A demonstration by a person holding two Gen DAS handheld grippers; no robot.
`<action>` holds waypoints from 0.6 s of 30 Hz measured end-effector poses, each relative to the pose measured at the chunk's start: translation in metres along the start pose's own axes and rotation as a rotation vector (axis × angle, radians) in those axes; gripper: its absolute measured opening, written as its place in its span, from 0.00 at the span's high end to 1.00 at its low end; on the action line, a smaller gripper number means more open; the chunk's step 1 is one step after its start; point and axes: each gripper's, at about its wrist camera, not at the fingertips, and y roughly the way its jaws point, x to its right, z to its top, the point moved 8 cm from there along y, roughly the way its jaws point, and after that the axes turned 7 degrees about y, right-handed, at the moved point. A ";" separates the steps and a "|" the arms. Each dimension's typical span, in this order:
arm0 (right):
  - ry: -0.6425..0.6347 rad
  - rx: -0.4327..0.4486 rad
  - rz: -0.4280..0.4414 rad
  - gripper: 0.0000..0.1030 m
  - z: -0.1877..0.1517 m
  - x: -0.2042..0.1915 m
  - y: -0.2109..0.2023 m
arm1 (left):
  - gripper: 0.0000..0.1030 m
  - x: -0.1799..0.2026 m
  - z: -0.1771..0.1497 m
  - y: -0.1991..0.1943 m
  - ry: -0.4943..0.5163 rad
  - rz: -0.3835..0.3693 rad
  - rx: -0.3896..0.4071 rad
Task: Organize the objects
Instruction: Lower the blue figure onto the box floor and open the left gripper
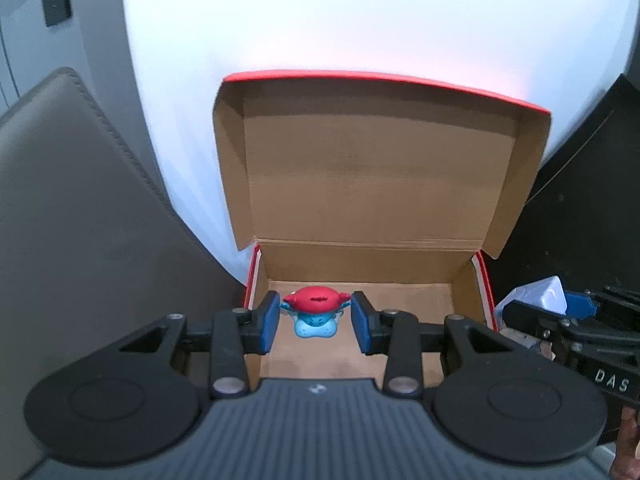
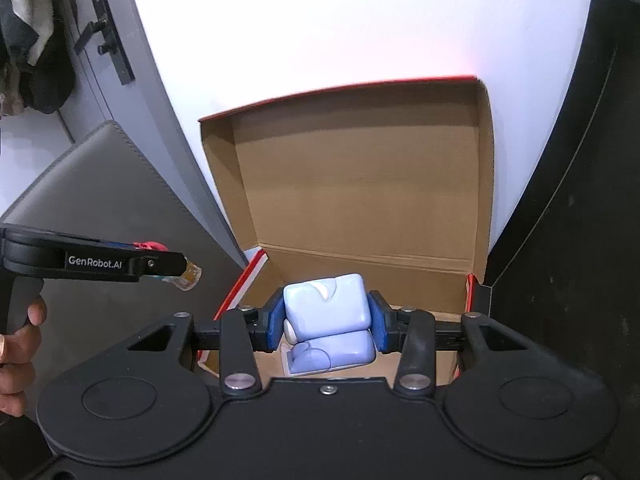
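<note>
Count of items: one cardboard box, red outside and plain brown inside, lid flap standing open; two toys; two hand-held grippers.

Left hand-held gripper: one small toy figure, red cap over a pale blue body, sits between its blue pads. The pads stand narrowly apart, and the cap's side nubs meet them on each side, so the figure is held. From the left wrist view it hangs over the near left part of the box interior; whether it touches the box floor cannot be told. The gripper points forward and downward. In the right wrist view the same gripper is seen side-on at the left, with a hand wrapped on its grip.

Right hand-held gripper: its blue pads are pressed against both sides of one blocky pale lavender toy, a rounded cube head over a matching body. It is held above the near end of the box, also angled downward. In the left wrist view this gripper and toy show at the right edge, just outside the box's right wall.

Surface and room: the box rests on a white tabletop. A grey padded chair stands to the left. A door with a black handle plate is beyond. A black panel lies to the right.
</note>
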 end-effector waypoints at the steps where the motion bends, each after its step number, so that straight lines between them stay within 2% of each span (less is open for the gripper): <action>1: 0.005 -0.003 0.005 0.60 0.000 0.002 0.004 | 0.64 0.000 0.002 0.006 0.002 -0.002 -0.005; 18: 0.014 -0.018 -0.019 0.60 0.003 0.031 0.053 | 0.64 0.005 0.011 0.112 0.010 -0.021 -0.116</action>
